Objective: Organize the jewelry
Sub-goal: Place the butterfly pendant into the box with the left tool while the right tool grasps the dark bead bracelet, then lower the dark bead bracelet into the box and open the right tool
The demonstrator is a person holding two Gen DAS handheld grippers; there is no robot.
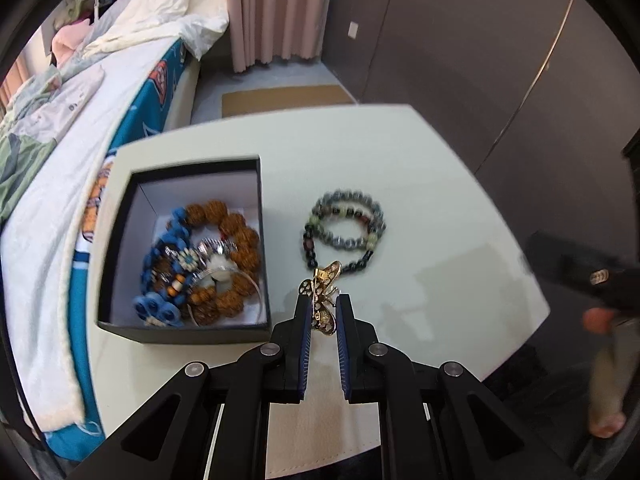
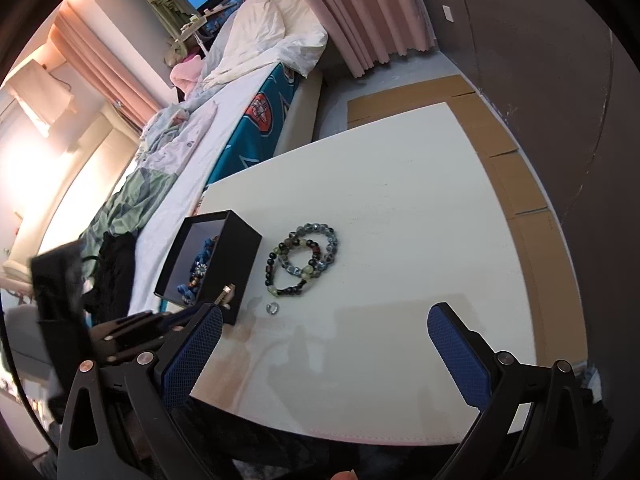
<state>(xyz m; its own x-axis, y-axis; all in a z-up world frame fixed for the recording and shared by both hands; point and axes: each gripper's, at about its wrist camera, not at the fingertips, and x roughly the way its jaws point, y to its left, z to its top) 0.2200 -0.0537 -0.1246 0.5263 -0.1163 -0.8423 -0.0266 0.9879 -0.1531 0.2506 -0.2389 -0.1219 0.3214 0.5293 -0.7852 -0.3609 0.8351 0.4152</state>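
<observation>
My left gripper (image 1: 323,304) is shut on a gold butterfly brooch (image 1: 325,294) and holds it just right of a black box (image 1: 116,248), above the white table (image 1: 420,200). The box holds brown bead bracelets (image 1: 236,236), a blue bead bracelet (image 1: 160,276) and silver pieces. Two bead bracelets (image 1: 346,228) lie overlapping on the table right of the box; they also show in the right wrist view (image 2: 302,258). A small silver ring (image 2: 272,308) lies near the box (image 2: 240,256). My right gripper (image 2: 324,340) is open and empty above the table's near edge.
A bed (image 1: 60,152) with white and teal bedding runs along the table's left side. Pink curtains (image 1: 276,8) hang at the back. Brown floor mats (image 2: 516,168) lie beyond the table (image 2: 400,200). A dark wall stands at the right.
</observation>
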